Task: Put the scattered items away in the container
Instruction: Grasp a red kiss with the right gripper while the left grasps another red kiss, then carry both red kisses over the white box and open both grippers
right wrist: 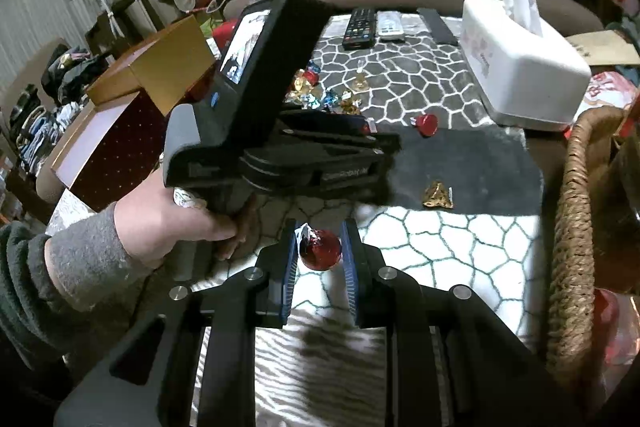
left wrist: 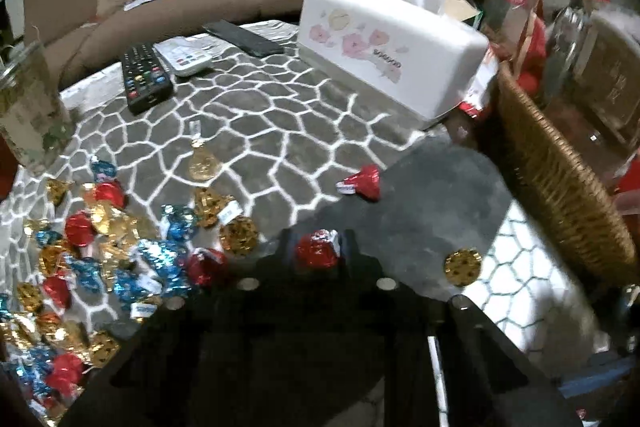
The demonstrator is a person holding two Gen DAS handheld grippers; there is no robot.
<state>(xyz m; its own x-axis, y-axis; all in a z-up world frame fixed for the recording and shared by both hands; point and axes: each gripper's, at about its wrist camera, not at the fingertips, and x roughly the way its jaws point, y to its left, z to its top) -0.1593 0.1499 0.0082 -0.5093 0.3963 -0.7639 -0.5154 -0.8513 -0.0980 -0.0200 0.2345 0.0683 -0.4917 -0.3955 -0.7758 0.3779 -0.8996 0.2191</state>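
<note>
My left gripper (left wrist: 318,247) is shut on a red foil candy (left wrist: 316,250), held just above the table. A pile of red, blue and gold candies (left wrist: 112,239) lies to its left. A loose red candy (left wrist: 362,183) and a gold coin candy (left wrist: 463,266) lie ahead. The wicker basket (left wrist: 560,179) stands at the right. My right gripper (right wrist: 320,247) is shut on another red foil candy (right wrist: 320,250) above the tablecloth. In the right wrist view the left gripper (right wrist: 370,131) is ahead on the left, a gold candy (right wrist: 438,195) lies ahead, and the basket rim (right wrist: 572,219) is at the right.
A white tissue box (left wrist: 392,47) stands at the back right. Two remotes (left wrist: 146,77) and a dark flat case (left wrist: 244,37) lie at the back. A glass jar (left wrist: 28,111) stands at the left. Gift boxes (right wrist: 132,107) sit left of the table.
</note>
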